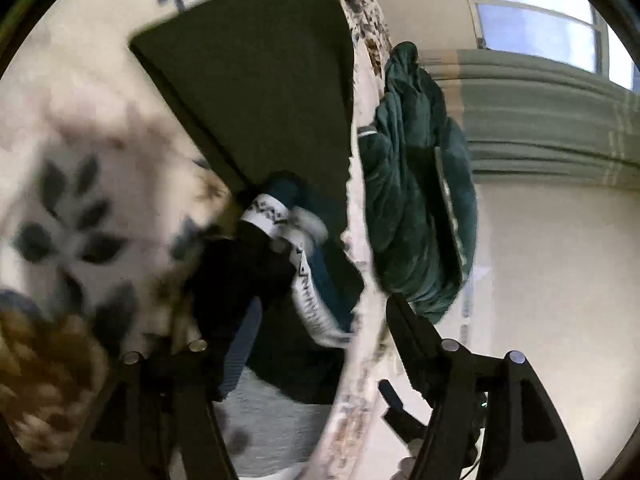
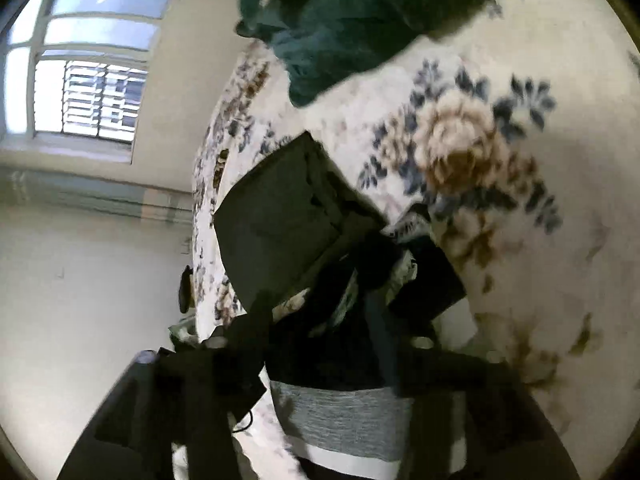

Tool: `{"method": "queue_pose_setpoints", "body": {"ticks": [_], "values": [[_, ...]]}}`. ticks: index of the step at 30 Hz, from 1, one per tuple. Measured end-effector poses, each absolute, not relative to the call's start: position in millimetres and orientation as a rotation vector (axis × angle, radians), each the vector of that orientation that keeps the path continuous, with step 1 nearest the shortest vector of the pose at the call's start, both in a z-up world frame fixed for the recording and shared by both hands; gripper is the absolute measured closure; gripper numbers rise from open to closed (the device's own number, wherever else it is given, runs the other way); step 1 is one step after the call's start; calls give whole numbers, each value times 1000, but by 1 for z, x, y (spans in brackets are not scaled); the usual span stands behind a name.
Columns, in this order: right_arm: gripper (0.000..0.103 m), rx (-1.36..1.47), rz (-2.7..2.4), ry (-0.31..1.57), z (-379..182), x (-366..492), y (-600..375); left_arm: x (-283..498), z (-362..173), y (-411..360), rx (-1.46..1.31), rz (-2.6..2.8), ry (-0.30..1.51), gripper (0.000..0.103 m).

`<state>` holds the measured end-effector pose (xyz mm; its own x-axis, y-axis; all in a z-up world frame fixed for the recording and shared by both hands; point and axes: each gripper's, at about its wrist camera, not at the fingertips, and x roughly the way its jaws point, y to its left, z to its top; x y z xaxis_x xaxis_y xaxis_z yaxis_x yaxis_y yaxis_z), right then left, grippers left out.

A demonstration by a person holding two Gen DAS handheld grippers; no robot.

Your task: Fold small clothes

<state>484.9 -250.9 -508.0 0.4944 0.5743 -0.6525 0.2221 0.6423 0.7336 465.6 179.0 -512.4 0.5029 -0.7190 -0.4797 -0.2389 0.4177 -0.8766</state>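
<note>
A folded dark olive garment lies flat on the floral bedspread. Below it is a heap of small clothes in black, teal and a white patterned band. A grey piece with a white band lies nearest. A bunched dark green garment sits at the bed's edge. My left gripper hangs open over the heap, one finger over black cloth. My right gripper is open above the same heap. Both views are blurred.
The bed's edge drops off to a pale floor. A window sits in the far wall above a green-grey band.
</note>
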Motion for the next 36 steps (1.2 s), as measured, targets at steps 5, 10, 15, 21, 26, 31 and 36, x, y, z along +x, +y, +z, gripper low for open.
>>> {"method": "queue_pose_setpoints", "body": {"ticks": [5,10,15,21,26,31,36], "values": [[42,713,186,1205,-538,485,-243,487,-497,145,-633,-317,1132,40],[85,644,191,1278,-577,505,-226,520,-498,116,-424,-329,1122,95],[97,574,141,1220,-565,510,-221,532,-503,111,-355,-309,1137,95],[97,534,114,1346,-582,527,-228,525,-516,132,-528,-325,1227,74],[49,648,173,1338,-563,505,-255,476,-506,139,-694,-342,1222,42],[83,694,199,1529,-599,481,-251,445,-506,104,-462,-302,1186,88],[93,638,191,1489,-595,474,-242,461,-525,124,-516,-254,1229,88]]}}
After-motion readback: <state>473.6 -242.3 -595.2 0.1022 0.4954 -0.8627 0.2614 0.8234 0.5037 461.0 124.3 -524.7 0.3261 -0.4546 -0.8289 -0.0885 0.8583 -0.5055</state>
